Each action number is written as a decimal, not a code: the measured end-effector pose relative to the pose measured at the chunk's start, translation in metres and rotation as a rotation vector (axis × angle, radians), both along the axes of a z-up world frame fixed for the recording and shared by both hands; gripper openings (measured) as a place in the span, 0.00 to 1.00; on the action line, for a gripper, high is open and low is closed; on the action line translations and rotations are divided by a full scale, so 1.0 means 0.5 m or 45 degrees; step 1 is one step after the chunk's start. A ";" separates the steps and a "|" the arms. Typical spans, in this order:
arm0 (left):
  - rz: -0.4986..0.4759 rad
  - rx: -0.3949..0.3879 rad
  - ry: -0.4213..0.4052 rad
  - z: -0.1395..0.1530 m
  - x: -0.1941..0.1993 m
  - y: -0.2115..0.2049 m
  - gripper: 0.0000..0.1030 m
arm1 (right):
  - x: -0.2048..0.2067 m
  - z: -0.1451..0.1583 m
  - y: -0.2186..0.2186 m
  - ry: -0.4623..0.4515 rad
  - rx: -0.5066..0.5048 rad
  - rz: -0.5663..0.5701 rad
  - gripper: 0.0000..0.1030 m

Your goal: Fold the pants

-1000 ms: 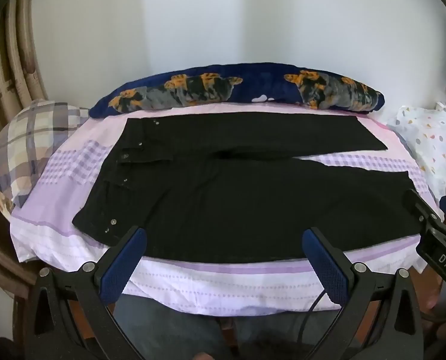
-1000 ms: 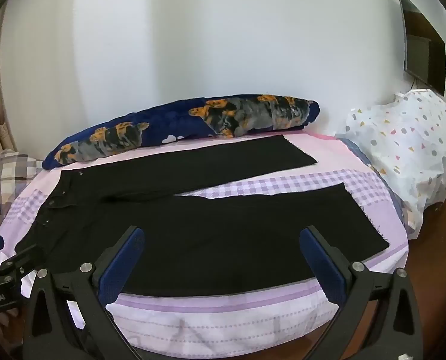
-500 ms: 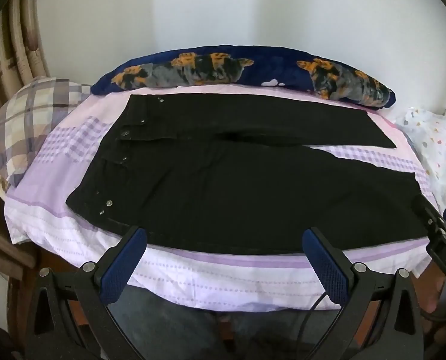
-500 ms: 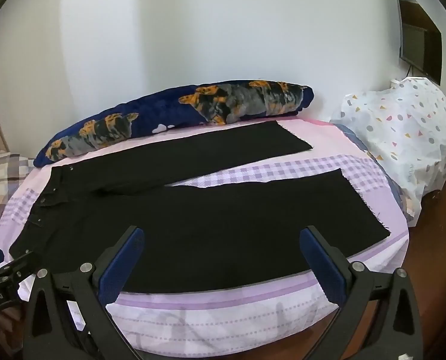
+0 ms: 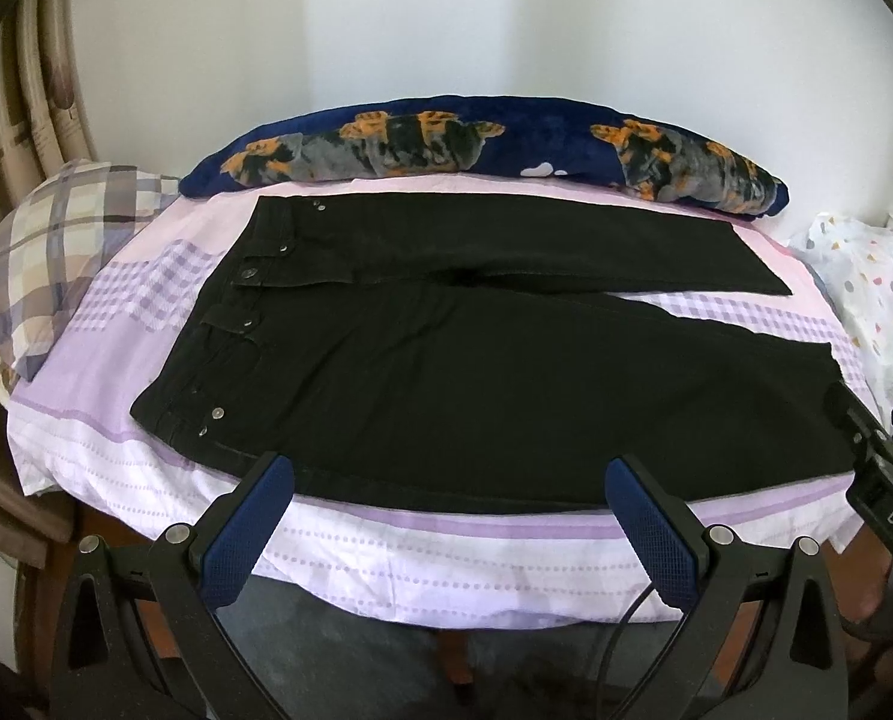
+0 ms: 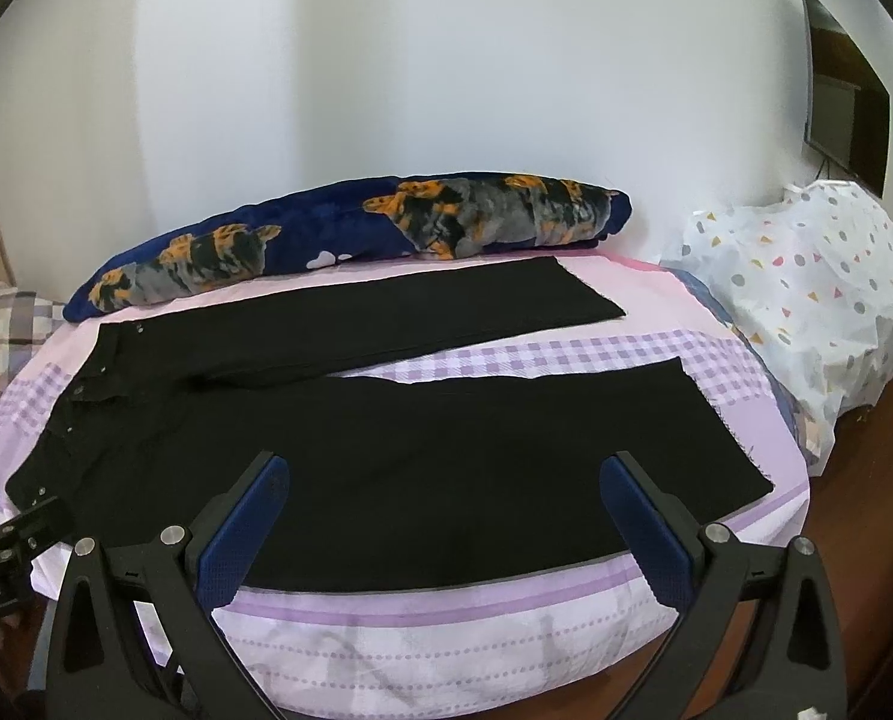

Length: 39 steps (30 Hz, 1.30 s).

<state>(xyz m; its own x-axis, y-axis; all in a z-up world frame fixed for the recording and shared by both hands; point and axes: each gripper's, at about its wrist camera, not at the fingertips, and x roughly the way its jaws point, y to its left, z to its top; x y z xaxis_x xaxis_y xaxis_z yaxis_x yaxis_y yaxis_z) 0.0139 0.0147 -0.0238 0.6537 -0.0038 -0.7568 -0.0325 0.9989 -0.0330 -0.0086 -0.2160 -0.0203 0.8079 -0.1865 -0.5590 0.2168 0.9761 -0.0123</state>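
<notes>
Black pants [image 5: 476,372] lie flat on a bed with a lilac and white sheet [image 5: 446,558], waistband to the left, the two legs spread apart to the right. They also show in the right wrist view [image 6: 398,468]. My left gripper [image 5: 449,516] is open and empty, held in front of the bed's near edge below the waist and thigh. My right gripper [image 6: 443,516] is open and empty, in front of the near leg. Each gripper touches nothing.
A long navy pillow with orange and grey print [image 5: 488,144] lies along the wall behind the pants. A plaid pillow [image 5: 50,252] sits at the left. A white dotted cover [image 6: 806,300] stands at the bed's right end, a dark screen [image 6: 842,102] on the wall above.
Both grippers have drifted slightly, so the bed sits a little differently in each view. The pants have not moved and both grippers stay open.
</notes>
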 end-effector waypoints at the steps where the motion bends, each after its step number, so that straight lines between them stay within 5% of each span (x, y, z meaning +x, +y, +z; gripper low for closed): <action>1: -0.002 0.005 -0.006 -0.001 -0.002 0.000 1.00 | 0.000 -0.001 0.002 0.000 -0.005 0.006 1.00; 39: -0.099 0.076 -0.029 -0.013 -0.010 -0.033 1.00 | 0.002 -0.013 0.009 0.024 -0.011 0.020 1.00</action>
<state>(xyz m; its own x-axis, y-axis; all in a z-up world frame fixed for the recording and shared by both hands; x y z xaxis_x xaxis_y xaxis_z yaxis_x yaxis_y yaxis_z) 0.0087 -0.0016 -0.0305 0.6704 -0.0106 -0.7420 0.0450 0.9986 0.0264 -0.0077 -0.2115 -0.0269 0.8002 -0.1787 -0.5725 0.2011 0.9793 -0.0246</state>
